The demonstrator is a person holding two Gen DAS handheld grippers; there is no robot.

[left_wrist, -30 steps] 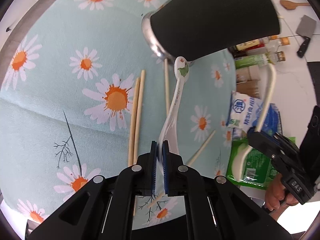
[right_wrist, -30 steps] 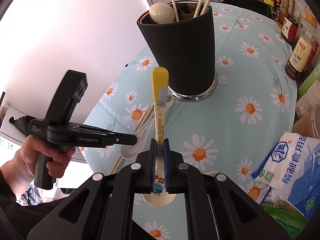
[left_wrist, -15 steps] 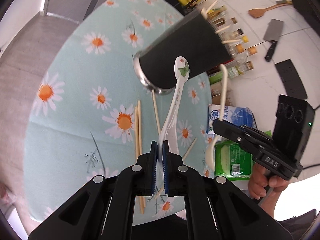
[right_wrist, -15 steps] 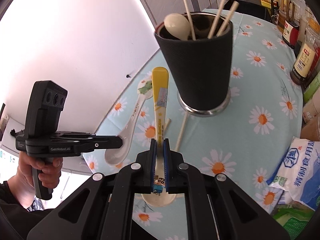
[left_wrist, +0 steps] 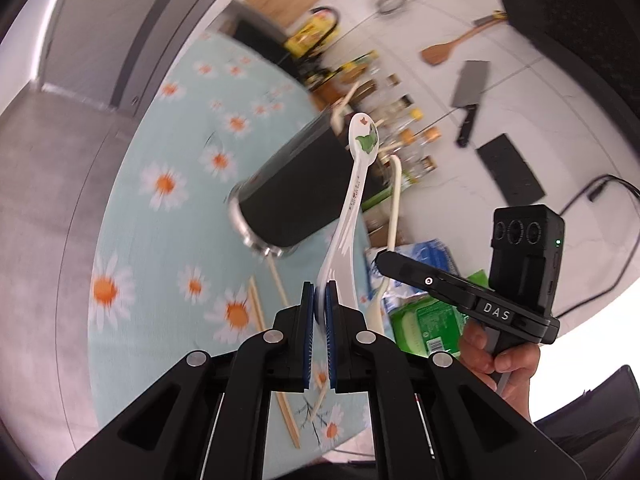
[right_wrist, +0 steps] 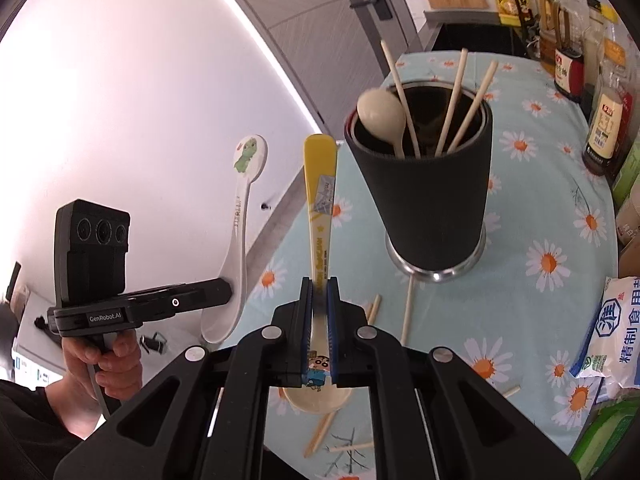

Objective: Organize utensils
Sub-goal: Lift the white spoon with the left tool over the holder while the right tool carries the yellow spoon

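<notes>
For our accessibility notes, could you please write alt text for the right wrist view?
The right gripper is shut on a yellow cartoon spoon, held above a daisy tablecloth near a black utensil holder containing a cream spoon and chopsticks. At left, the left gripper grips a white dinosaur spoon.

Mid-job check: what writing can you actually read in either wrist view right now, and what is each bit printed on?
"DAS": side of the right hand-held gripper.
"GenRobot.AI": side of the left hand-held gripper.
"精制食用": white salt bag, with a boxed "淮" logo.
Yellow spoon handle lettering: too blurred to read.
White spoon handle print: too small.
Sauce bottle labels: illegible.
</notes>
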